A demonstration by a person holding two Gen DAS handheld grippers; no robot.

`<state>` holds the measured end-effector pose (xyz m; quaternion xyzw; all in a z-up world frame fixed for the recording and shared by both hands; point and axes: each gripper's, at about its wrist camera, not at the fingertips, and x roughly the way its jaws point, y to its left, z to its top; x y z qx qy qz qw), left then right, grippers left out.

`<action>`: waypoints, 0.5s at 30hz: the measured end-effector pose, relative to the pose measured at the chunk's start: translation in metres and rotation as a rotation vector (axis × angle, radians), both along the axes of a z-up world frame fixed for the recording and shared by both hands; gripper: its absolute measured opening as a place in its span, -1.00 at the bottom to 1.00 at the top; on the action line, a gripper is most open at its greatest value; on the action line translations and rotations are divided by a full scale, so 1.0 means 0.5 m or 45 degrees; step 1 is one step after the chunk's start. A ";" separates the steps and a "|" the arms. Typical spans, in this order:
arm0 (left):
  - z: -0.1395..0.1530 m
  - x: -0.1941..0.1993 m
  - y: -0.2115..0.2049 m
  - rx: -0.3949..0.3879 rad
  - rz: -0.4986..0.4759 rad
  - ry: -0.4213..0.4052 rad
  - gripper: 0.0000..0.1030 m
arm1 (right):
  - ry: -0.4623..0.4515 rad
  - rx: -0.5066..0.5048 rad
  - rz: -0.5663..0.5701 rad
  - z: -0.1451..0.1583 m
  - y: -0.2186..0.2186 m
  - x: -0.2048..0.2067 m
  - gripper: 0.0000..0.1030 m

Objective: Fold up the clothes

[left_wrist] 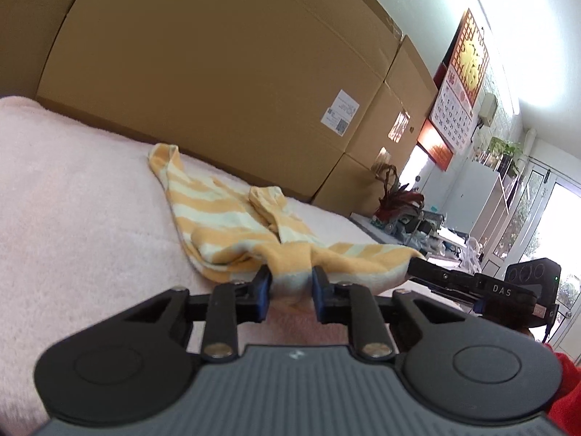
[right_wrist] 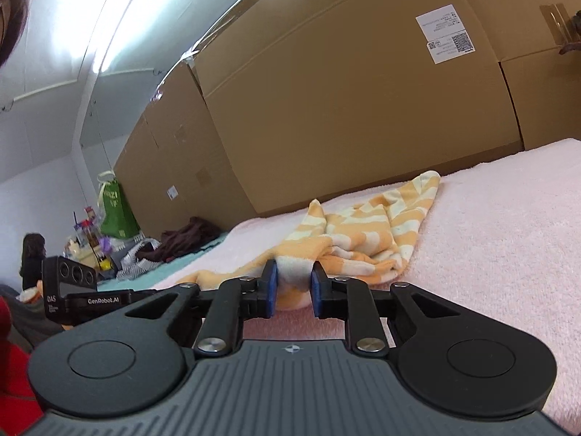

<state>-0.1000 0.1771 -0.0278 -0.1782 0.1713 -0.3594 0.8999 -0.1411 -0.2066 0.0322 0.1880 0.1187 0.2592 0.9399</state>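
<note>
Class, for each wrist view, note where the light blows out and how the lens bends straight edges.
Left wrist view: ceiling and doorway at right are blown out, and the cardboard boxes bow outward. Right wrist view: a ceiling light strip glares at upper left, box edges curve, and the striped garment stays sharp.

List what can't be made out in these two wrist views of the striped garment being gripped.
- Left wrist view: what kind of garment it is; it lies crumpled. The hem behind the left claw is hidden by its fingers.
- Left wrist view: the right claw tips are buried in cloth.
- Right wrist view: the hem behind the right claw is hidden; the left claw shows only its body.
- Both views: box label print is too small.
</note>
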 end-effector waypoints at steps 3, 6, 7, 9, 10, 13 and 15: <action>0.023 0.030 -0.007 -0.032 0.030 -0.026 -0.66 | -0.011 0.083 -0.006 0.011 -0.009 0.026 -0.60; 0.041 0.067 -0.013 -0.035 0.058 -0.021 -0.66 | -0.006 0.137 -0.022 0.019 -0.011 0.057 -0.60; 0.042 0.081 -0.016 -0.033 0.074 -0.011 -0.66 | 0.000 0.147 -0.032 0.020 -0.010 0.069 -0.60; 0.044 0.109 -0.022 -0.029 0.106 0.009 -0.66 | 0.012 0.166 -0.053 0.023 -0.008 0.092 -0.60; 0.045 0.123 -0.025 -0.027 0.122 0.019 -0.66 | 0.017 0.168 -0.065 0.023 -0.007 0.102 -0.60; 0.048 0.165 -0.034 -0.021 0.170 0.050 -0.66 | 0.031 0.178 -0.099 0.022 -0.005 0.131 -0.60; 0.047 0.185 -0.039 -0.015 0.192 0.065 -0.66 | 0.045 0.189 -0.120 0.020 -0.007 0.145 -0.60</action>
